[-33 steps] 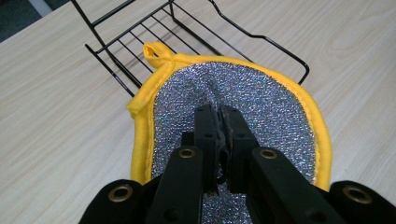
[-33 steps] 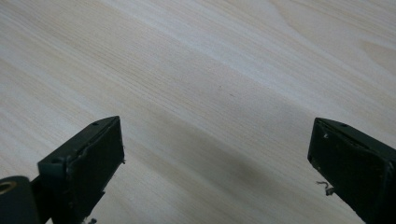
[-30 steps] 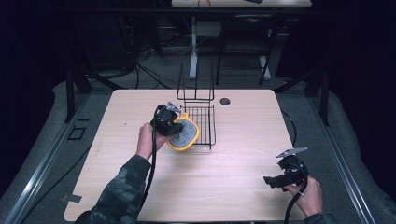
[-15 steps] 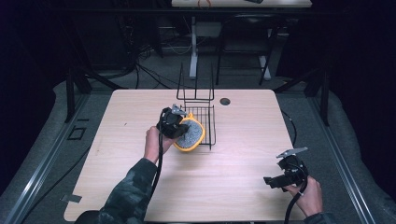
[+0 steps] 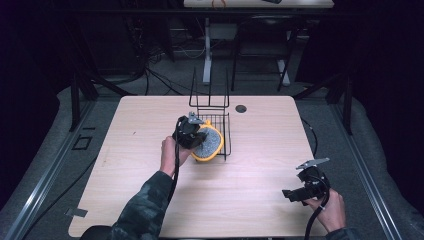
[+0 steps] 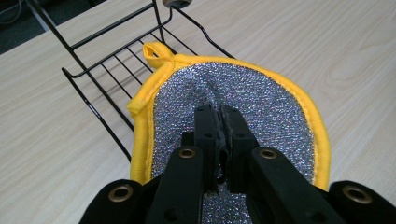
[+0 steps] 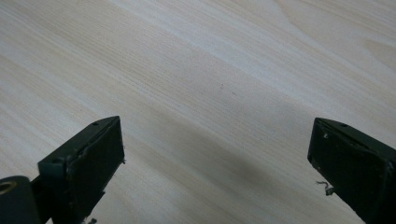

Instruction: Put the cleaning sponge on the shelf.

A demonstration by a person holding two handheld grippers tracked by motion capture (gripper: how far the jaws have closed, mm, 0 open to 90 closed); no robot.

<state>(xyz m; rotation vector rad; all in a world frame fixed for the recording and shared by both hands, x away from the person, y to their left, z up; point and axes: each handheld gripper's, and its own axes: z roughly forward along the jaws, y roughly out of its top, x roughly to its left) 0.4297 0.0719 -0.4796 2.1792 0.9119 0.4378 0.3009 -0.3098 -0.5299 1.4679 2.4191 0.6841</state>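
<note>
On table [image 5: 125, 200]: one wire rack [image 5: 212, 127], one yellow-edged scouring pad [image 6: 243, 100] over its edge, pinched by my left gripper [image 6: 219, 116]; right gripper [image 7: 217, 154] spread wide.

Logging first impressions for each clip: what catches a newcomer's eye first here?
The yellow-edged silver scrubbing pad, pinched in the left gripper at the front edge of the black wire rack mid-table. Next, the right gripper, jaws wide open over bare table at the near right corner.

Wire rack [image 5: 212, 127] on wooden table [image 5: 250, 200]
</note>
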